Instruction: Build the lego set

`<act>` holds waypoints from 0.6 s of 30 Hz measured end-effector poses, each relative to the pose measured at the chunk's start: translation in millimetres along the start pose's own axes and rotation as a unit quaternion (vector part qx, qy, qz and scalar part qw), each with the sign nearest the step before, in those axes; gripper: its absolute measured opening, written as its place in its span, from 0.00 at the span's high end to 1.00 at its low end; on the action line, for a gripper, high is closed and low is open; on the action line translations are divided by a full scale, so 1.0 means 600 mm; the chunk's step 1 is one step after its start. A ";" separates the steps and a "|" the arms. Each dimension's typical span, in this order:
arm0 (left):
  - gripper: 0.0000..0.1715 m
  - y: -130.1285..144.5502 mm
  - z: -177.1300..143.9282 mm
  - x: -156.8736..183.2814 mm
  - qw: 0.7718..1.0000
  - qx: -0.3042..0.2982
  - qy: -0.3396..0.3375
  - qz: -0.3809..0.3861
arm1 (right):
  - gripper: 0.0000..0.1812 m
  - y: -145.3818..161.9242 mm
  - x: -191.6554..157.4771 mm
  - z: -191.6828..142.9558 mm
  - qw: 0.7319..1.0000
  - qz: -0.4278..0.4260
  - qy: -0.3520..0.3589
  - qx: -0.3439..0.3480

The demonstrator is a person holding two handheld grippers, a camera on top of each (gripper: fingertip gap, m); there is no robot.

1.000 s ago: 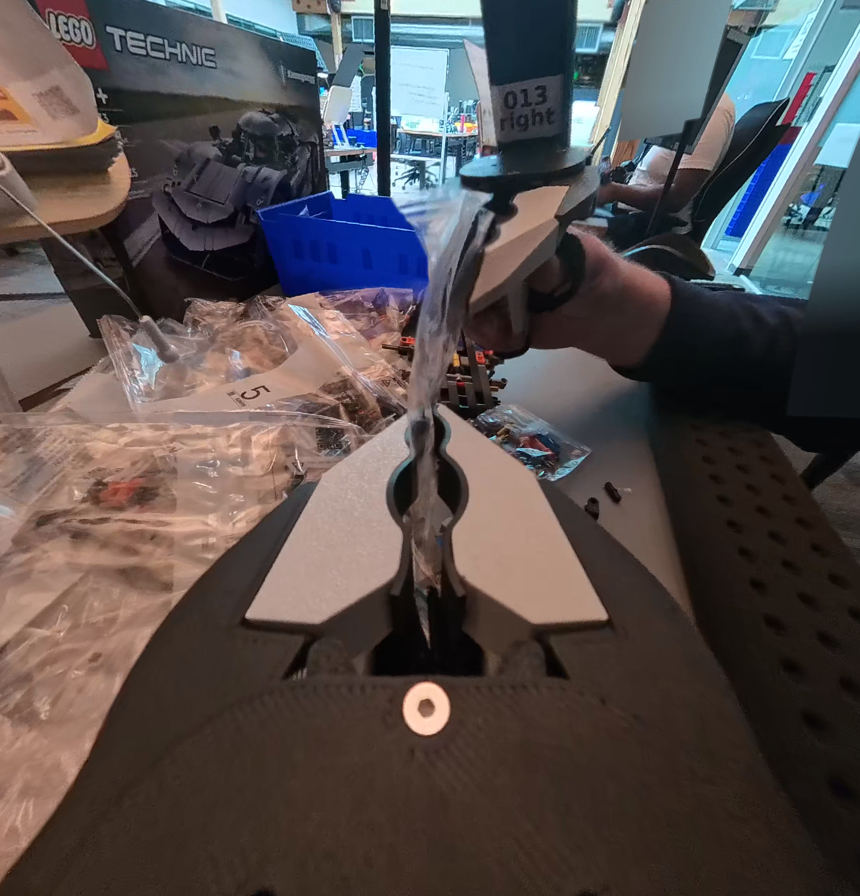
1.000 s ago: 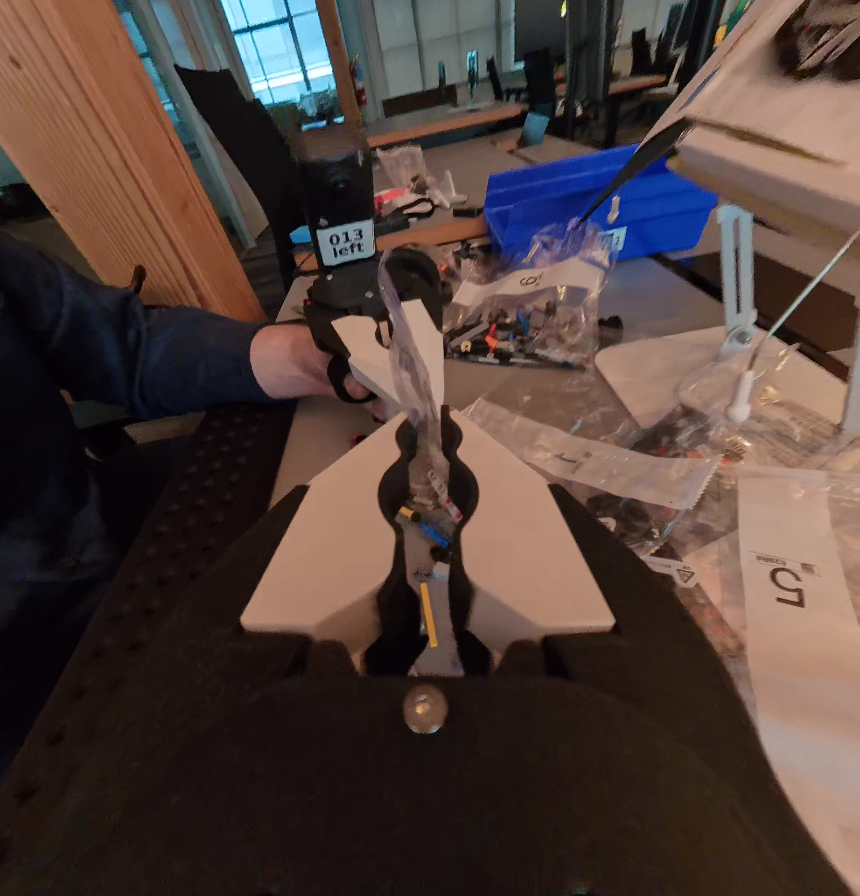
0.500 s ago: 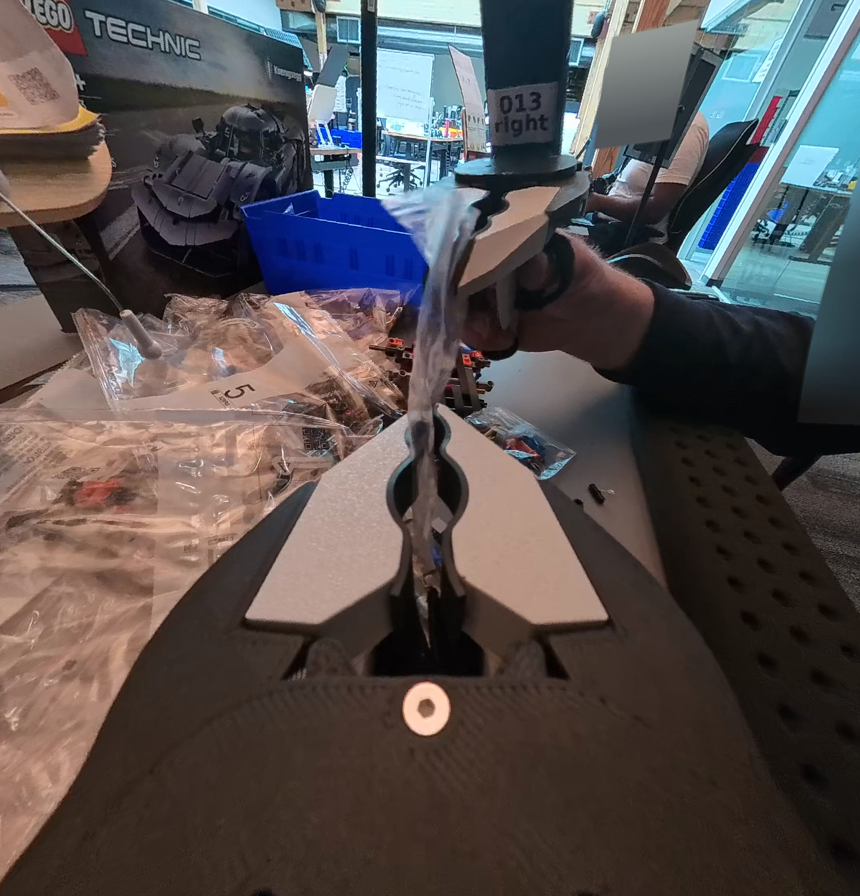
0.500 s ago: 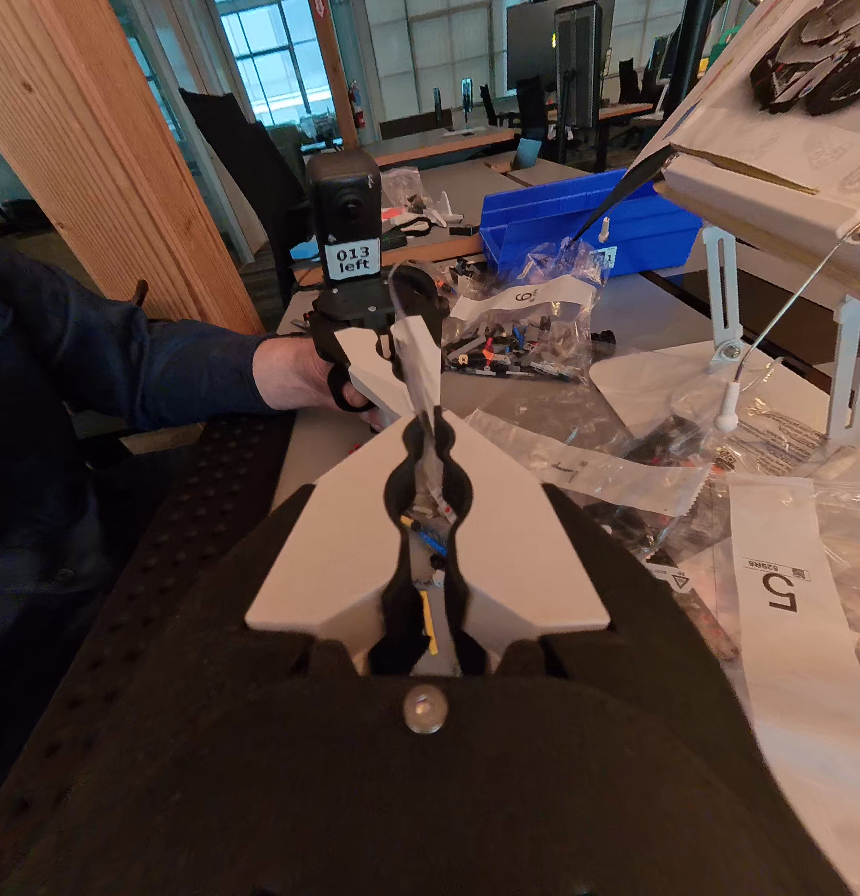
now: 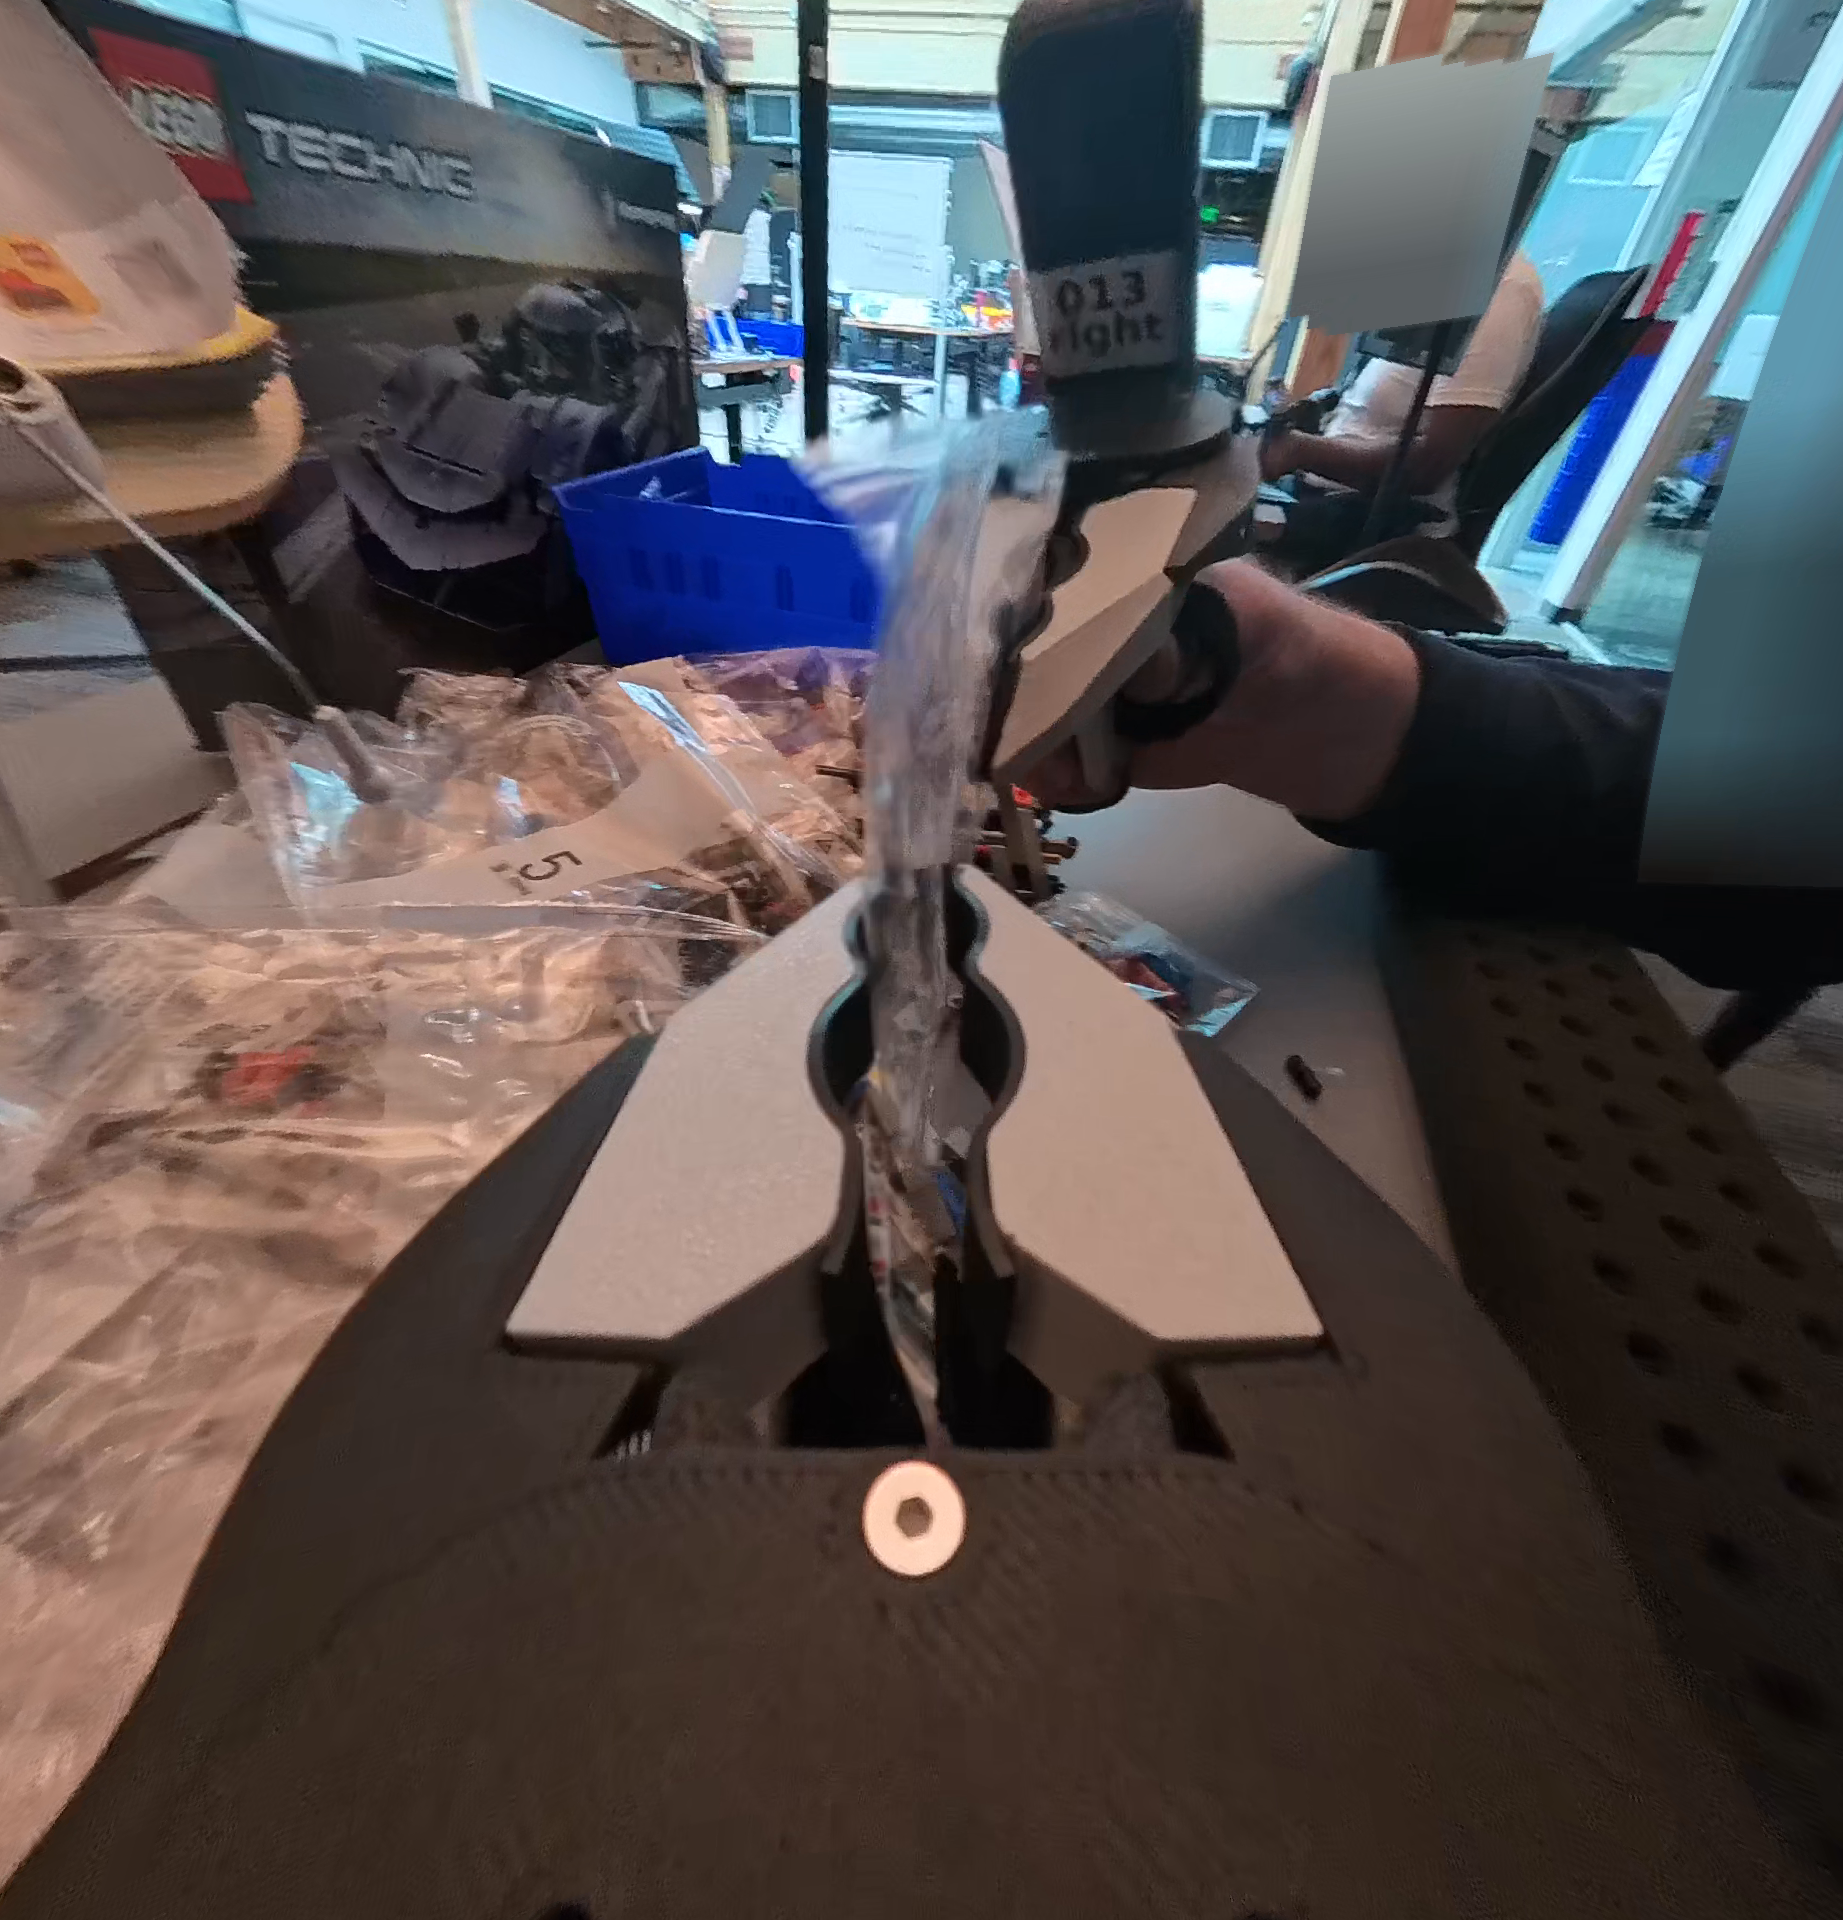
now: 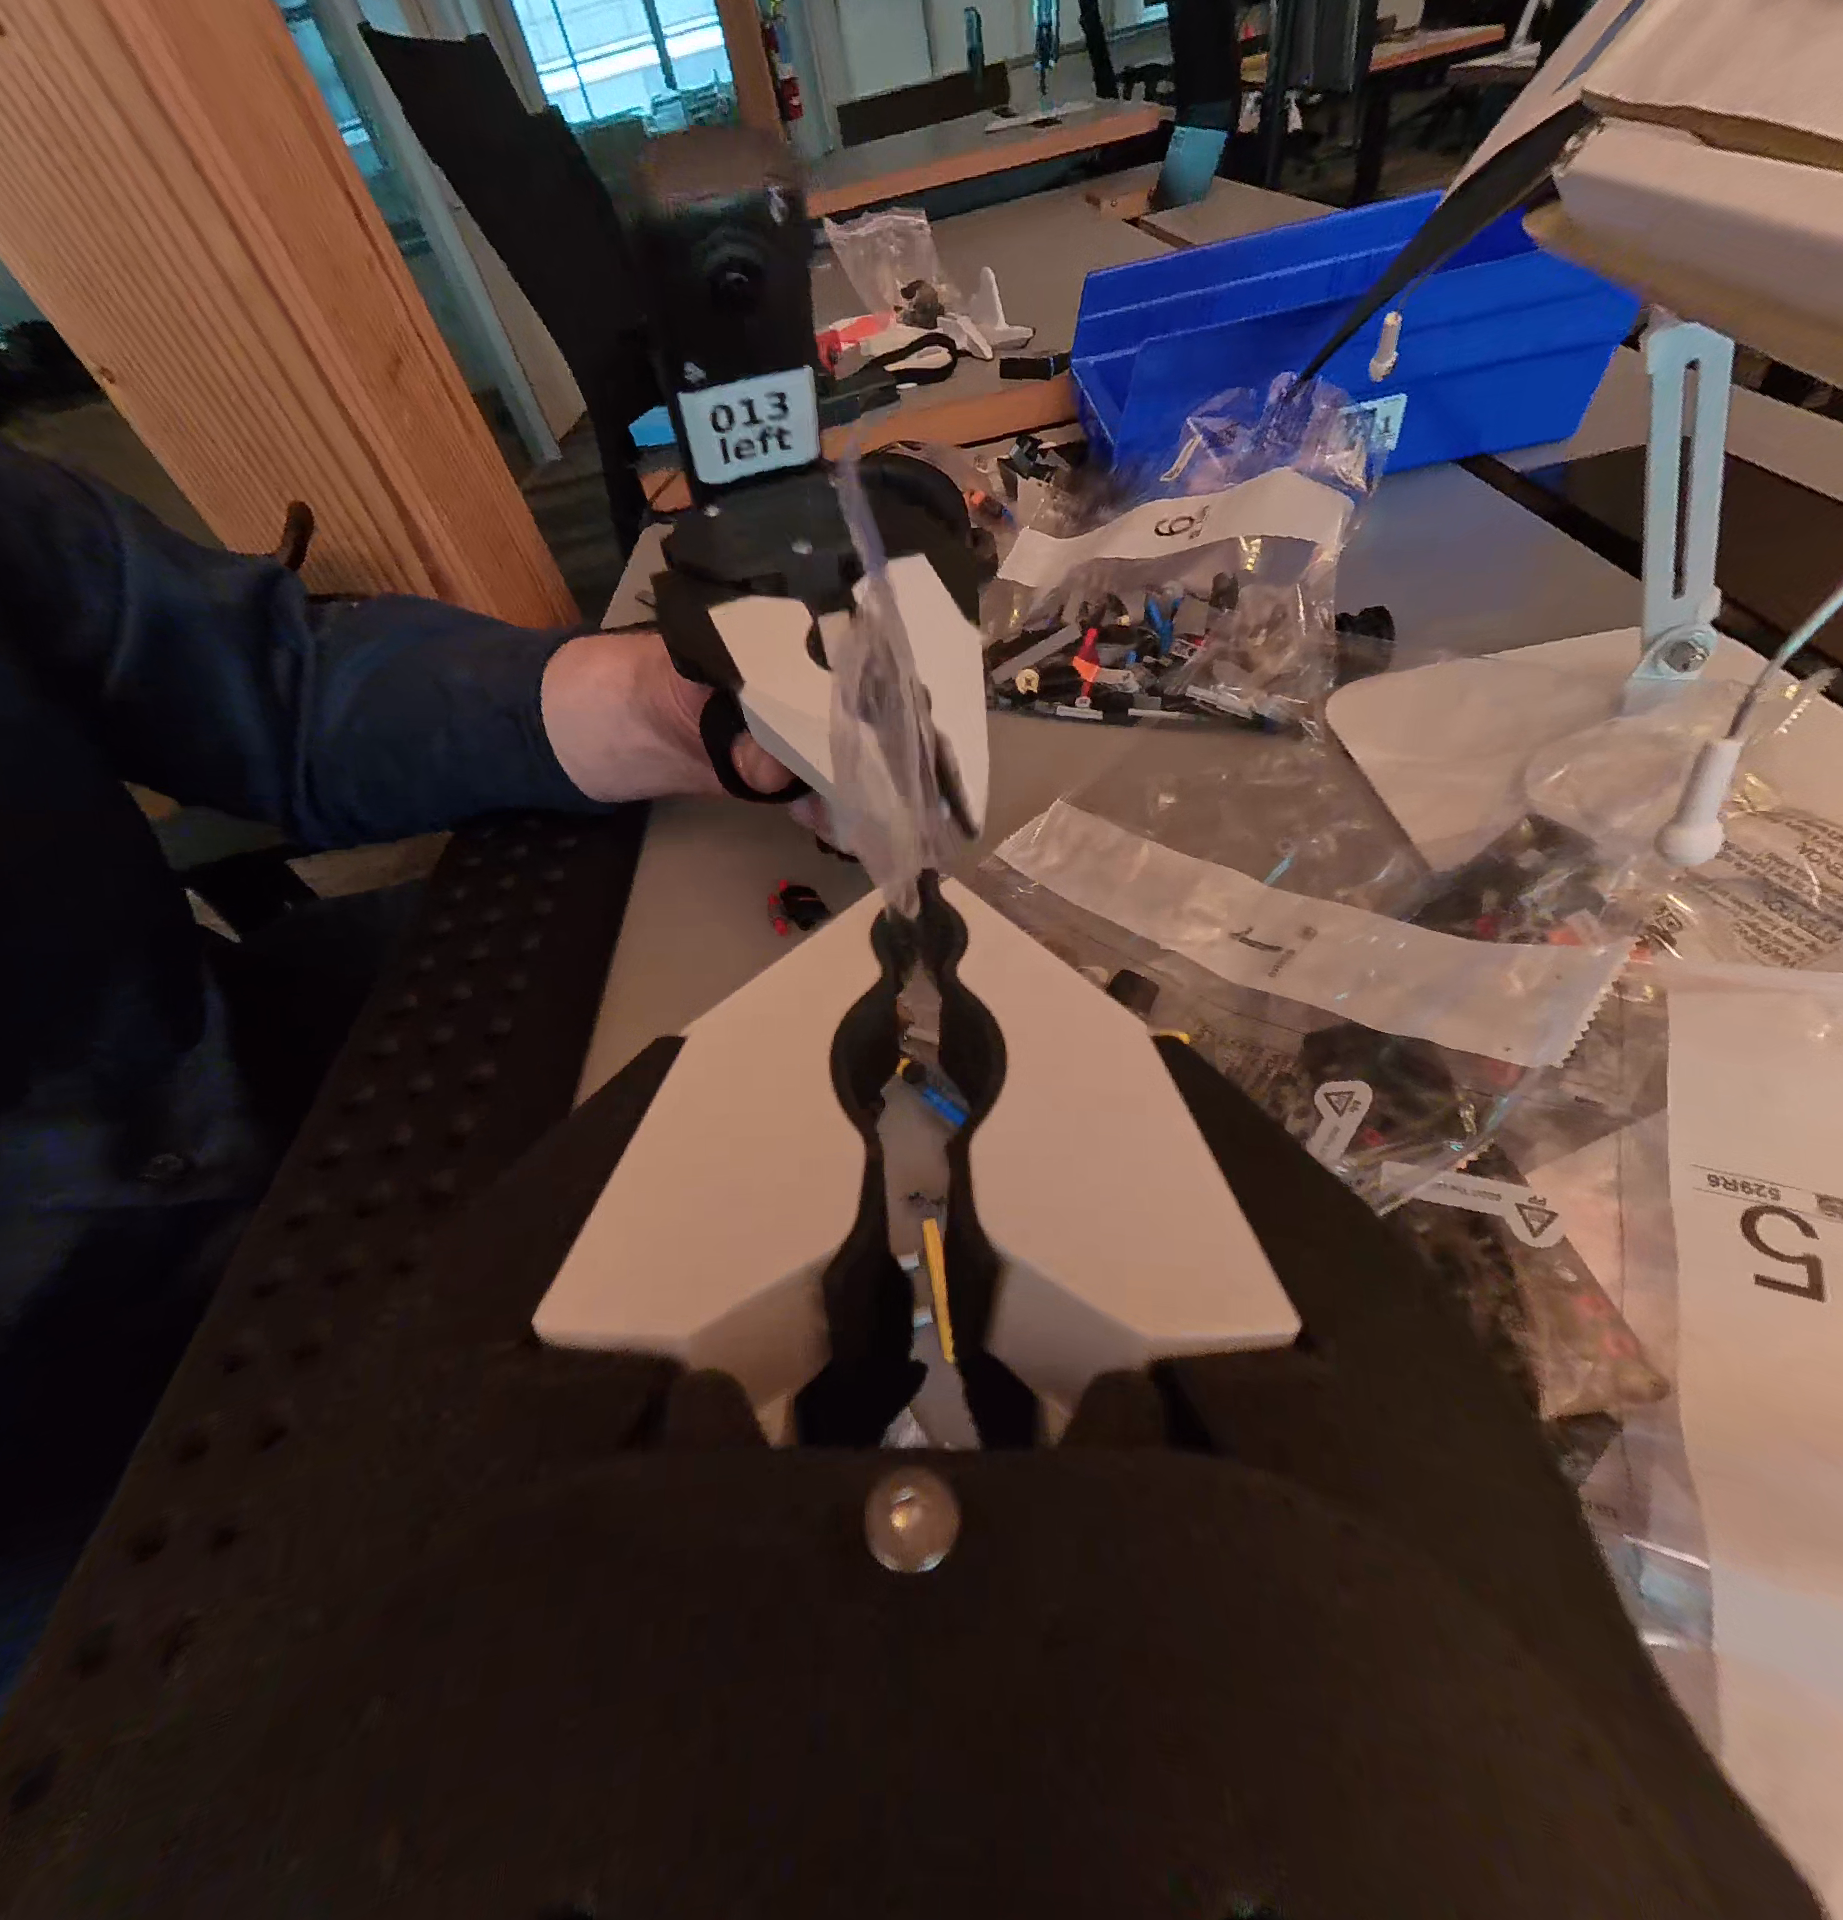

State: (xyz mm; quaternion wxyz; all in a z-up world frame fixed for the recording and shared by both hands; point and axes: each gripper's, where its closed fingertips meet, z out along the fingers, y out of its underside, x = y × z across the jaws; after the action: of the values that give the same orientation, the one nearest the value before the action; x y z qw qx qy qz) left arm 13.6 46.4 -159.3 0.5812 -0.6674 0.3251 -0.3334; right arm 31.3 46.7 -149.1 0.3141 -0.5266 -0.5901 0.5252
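The build has barely begun — this is bag-opening, not assembly. Both grippers are clenched on the same small clear bag (image 5: pixel 922 665), which is stretched in the air between them above the table (image 5: pixel 1260 894): the left gripper (image 5: pixel 912 904) pinches one end between its closed fingers, the plastic running back down the slot, and the right gripper (image 6: pixel 912 920) pinches the other end, with a few small coloured pieces showing in the gap behind its tips. Each hand shows in the other's view, squeezing its trigger. The bag looks pulled taut as if to tear it, but motion blur hides whether the plastic has started to split, so I cannot say it is open. Around them most of the set is still packed: numbered bags (image 6: pixel 1166 623) lie sealed and full of parts, one beside the blue bin (image 6: pixel 1416 312), others flat on the right of that view (image 6: pixel 1301 951), and the set's box (image 5: pixel 397 270) stands at the back behind more plastic. A small part-built cluster (image 5: pixel 1021 831) seems to sit just beyond the left gripper's tips, half hidden by the bag, and a couple of loose pins (image 6: pixel 797 906) lie on the bare table — that is all the assembled work on show. My judgement: nearly everything is left — open this bag, tip out its pieces, then the many bags after it.
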 end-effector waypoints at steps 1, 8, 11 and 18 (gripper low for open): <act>0.92 -0.004 -0.003 -0.006 1.000 0.005 -0.011 0.003 | 1.00 0.005 0.005 -0.002 1.000 -0.002 0.010 -0.012; 1.00 0.014 0.006 0.008 0.997 -0.037 -0.010 0.062 | 1.00 0.033 0.007 0.012 0.994 -0.057 0.045 -0.077; 1.00 -0.006 -0.004 -0.005 0.999 0.001 -0.022 0.036 | 0.91 0.015 0.015 0.009 0.997 -0.041 0.055 -0.042; 0.99 -0.004 -0.013 -0.013 1.000 0.001 -0.012 0.016 | 1.00 0.028 0.012 0.010 0.995 -0.055 0.047 -0.065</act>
State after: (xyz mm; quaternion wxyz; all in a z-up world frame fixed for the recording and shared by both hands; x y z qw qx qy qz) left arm 2.9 48.5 -156.4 0.5909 -0.6655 0.3285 -0.3162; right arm 29.2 49.9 -168.1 0.3357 -0.5365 -0.6356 0.4421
